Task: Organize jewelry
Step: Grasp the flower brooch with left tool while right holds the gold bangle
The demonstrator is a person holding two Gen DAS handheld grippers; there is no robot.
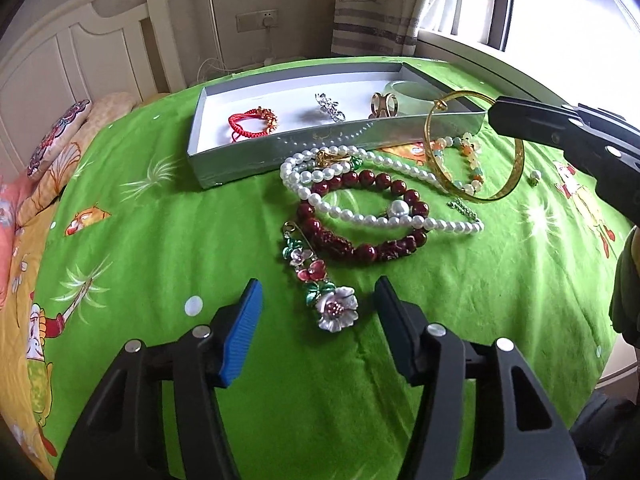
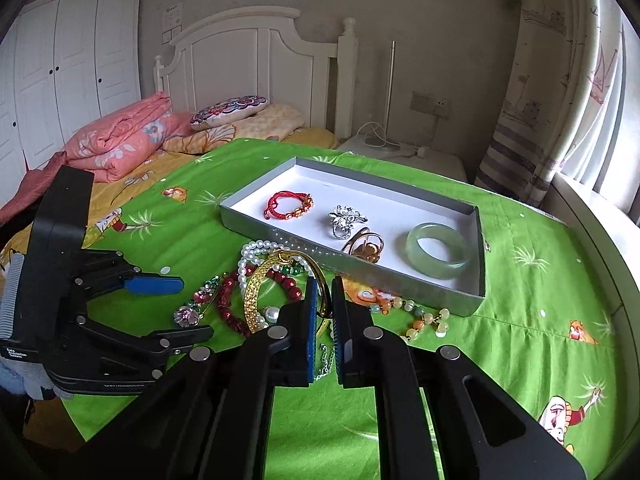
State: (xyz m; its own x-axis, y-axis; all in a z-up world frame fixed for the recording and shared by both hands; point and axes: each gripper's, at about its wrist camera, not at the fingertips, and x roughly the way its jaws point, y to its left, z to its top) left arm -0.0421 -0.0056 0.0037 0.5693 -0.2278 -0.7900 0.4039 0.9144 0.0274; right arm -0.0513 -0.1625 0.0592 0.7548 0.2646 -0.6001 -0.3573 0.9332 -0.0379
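The right tongs (image 2: 324,292) pinch the gold bangle (image 1: 472,148) clear of the pile, near the tray (image 2: 476,292), likely bound for it. The left tongs (image 1: 318,300) straddle the flower brooch (image 1: 320,280), pads apart, apparently set to grip.

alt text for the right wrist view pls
The right tongs grip a gold bangle lifted above a pile of beads and pearls on a green bedsheet. Behind it, a grey box already holds four pieces.

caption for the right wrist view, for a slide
Right gripper lifts a gold bangle toward the jewelry tray.
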